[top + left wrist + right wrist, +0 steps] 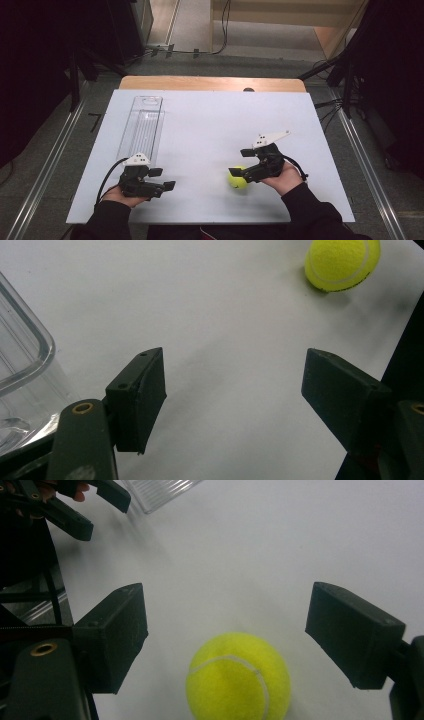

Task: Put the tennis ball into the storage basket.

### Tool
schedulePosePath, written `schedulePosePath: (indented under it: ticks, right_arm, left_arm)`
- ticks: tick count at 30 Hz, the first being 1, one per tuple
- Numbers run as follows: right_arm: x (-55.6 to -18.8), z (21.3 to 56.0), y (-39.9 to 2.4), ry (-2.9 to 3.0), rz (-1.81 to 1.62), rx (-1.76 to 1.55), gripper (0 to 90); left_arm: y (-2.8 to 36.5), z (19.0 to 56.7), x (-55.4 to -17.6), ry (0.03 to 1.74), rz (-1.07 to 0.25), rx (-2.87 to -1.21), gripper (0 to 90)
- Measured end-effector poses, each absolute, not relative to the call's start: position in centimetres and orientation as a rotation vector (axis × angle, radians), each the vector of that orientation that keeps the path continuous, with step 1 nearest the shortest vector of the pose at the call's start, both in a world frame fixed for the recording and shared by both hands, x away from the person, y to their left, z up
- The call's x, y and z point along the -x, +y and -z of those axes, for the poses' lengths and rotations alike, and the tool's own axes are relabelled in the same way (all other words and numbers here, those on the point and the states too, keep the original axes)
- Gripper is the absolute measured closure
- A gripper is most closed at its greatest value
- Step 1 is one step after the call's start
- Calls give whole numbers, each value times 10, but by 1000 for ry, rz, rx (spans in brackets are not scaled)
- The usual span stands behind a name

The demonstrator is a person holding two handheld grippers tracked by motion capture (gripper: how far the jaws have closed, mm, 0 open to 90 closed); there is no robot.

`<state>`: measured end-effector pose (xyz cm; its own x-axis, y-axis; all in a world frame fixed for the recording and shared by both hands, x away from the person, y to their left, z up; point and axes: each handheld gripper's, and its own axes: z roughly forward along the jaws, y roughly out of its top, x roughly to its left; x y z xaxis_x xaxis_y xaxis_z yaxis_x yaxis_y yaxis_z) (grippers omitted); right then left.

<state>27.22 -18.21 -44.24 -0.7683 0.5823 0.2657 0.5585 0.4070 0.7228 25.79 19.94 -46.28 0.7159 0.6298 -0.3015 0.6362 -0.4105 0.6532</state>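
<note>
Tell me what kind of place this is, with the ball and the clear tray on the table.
Probably a lab or recording studio, not a home. A white-topped table stands between dark curtained sides, metal floor rails run along it, and cables trail across the floor behind. A person's hands hold two grippers over it.

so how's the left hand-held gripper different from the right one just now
The right hand-held gripper has the tennis ball between its open jaws; the left hand-held gripper has bare table between its own. The left sits beside the clear container; the right is well away from it. Both are open and hold nothing.
</note>
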Motion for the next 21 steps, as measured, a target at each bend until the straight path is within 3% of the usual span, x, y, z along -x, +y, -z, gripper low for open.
schedulePosePath:
  ticks: [21]
  right_arm:
    - [-272, 459, -181, 2633, -1298, -1078, 150]
  left_arm:
    - [199, 463, -258, 956, 15, -2133, 265]
